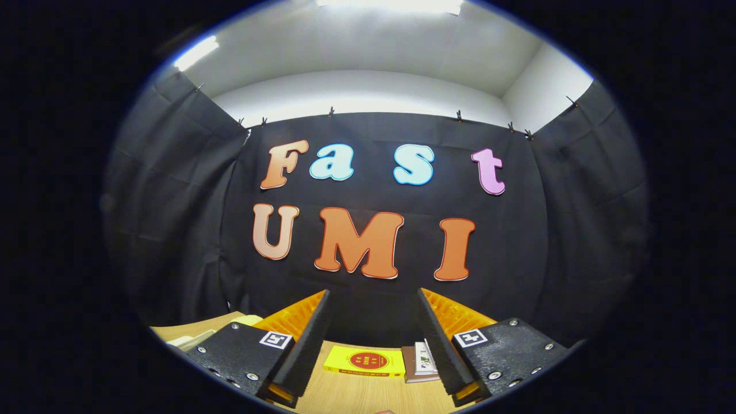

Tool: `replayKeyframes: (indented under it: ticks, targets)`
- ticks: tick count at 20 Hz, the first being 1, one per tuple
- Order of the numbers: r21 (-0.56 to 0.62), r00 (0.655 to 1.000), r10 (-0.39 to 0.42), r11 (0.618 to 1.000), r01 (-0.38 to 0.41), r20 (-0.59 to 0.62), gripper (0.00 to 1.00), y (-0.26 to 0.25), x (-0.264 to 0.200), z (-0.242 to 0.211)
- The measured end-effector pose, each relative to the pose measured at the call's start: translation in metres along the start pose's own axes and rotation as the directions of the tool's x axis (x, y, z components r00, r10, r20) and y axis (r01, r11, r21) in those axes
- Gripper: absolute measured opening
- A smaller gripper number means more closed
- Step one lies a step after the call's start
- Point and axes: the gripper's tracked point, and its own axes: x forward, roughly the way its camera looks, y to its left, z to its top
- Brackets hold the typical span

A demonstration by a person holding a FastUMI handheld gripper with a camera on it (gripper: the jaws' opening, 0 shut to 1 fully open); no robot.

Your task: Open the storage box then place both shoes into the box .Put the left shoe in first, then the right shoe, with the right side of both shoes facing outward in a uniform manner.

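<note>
The gripper [374, 299] is held up and level, aimed straight at the black cloth wall [172, 218] of the booth, its two fingers [307, 339] spread wide with nothing between them but air. Each finger has a ribbed pad on its outer side and a small square marker on the block behind it.

Down below, between the fingers and just beyond their bases, lies a wooden table [362, 394]. On it a yellow book [365, 362] lies flat, its long side running across the view, a red round mark on its cover. Right beside it, touching or nearly so (hard to tell from here), is a brown book [417, 363] with a pale cover picture, partly hidden behind the right finger.

Off past the left finger, a bit more tabletop shows, with something pale [187, 340] lying on it, too cut off to name.

Above the cloth, clips hold its top edge against a white wall [356, 95], and a bright ceiling light [391, 4] glares overhead.
</note>
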Motion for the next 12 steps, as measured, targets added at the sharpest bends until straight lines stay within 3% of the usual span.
replayKeyframes:
  ticks: [8, 12]
  targets:
    - [-0.003, 0.999, 0.012, 1.0, -0.012, 0.044, 0.88, 0.006, 0.011, 0.018]
    - [-0.008, 1.0, 0.013, 1.0, -0.013, 0.018, 0.94, 0.01, 0.015, 0.01]
